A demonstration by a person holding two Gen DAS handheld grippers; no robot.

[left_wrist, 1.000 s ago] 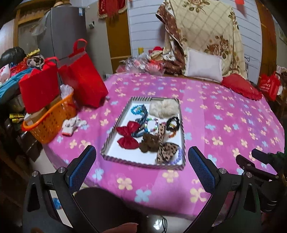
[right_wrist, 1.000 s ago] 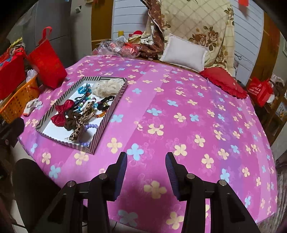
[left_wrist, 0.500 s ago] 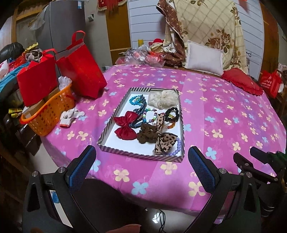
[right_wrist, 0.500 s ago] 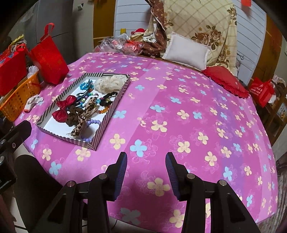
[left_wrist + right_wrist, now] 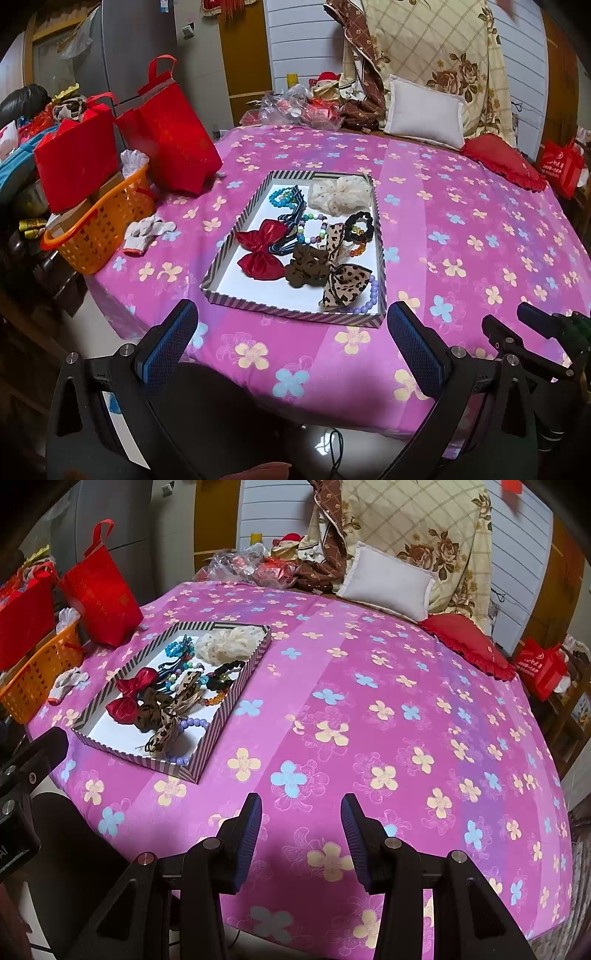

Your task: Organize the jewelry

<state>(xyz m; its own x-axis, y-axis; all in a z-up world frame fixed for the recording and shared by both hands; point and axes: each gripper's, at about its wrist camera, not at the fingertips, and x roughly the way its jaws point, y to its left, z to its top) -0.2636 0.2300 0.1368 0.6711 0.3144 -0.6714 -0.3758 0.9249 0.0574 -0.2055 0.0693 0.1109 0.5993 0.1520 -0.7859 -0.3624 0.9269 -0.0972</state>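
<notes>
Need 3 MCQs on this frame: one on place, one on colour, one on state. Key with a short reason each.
1. Where does the cream scrunchie lie in the striped tray?
A. far end
B. near end
C. outside it, on the cloth

2. What colour is the satin bow at the tray's left side?
A. blue
B. red
C. white

3. How does the left gripper stand?
A. shut on a bracelet
B. shut on the tray's rim
C. open, nothing between its fingers

Key:
1 A: the scrunchie sits by the tray's far wall, beyond the beads.
2 B: the bow is shiny red, beside the brown scrunchie.
3 C: the blue pads stand wide apart above the near table edge, short of the tray.
</notes>
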